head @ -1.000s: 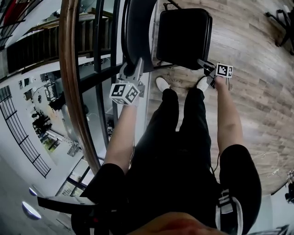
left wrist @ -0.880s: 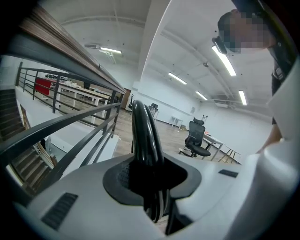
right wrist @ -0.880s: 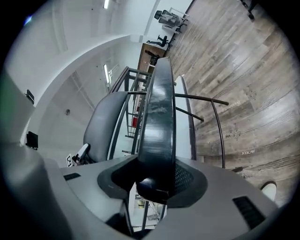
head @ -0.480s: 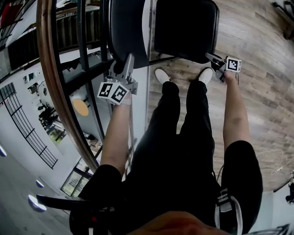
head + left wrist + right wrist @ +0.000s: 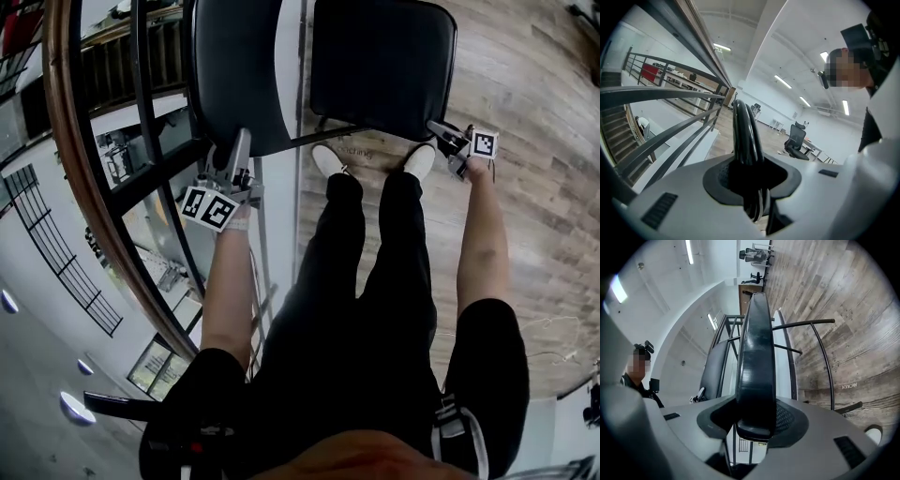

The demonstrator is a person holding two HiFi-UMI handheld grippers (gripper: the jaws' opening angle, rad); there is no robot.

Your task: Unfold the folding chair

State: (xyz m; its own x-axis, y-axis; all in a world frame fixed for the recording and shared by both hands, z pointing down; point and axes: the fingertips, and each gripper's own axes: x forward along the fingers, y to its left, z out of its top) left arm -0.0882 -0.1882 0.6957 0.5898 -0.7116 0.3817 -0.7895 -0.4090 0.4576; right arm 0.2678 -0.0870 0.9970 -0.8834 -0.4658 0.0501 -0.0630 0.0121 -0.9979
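The black folding chair stands in front of my feet. Its backrest panel (image 5: pixel 234 75) is at the left of the head view and its padded seat (image 5: pixel 384 66) at the right, with a thin frame tube (image 5: pixel 323 138) between them. My left gripper (image 5: pixel 239 142) is shut on the backrest's lower edge; that glossy edge (image 5: pixel 743 136) runs up from between its jaws. My right gripper (image 5: pixel 439 129) is shut on the seat's near right corner. In the right gripper view the thick seat edge (image 5: pixel 757 357) fills the gap, though the jaws have just eased slightly wider.
A wooden handrail (image 5: pixel 75 178) with black metal bars (image 5: pixel 141 103) curves along the left, with a drop to a lower floor beyond it. Wood plank floor (image 5: pixel 525 84) lies right of the chair. My white shoes (image 5: pixel 328 159) stand just behind the chair.
Both grippers have sunk with the chair parts in them. The left one has drifted left, the right one further right, and backrest and seat stand wider apart.
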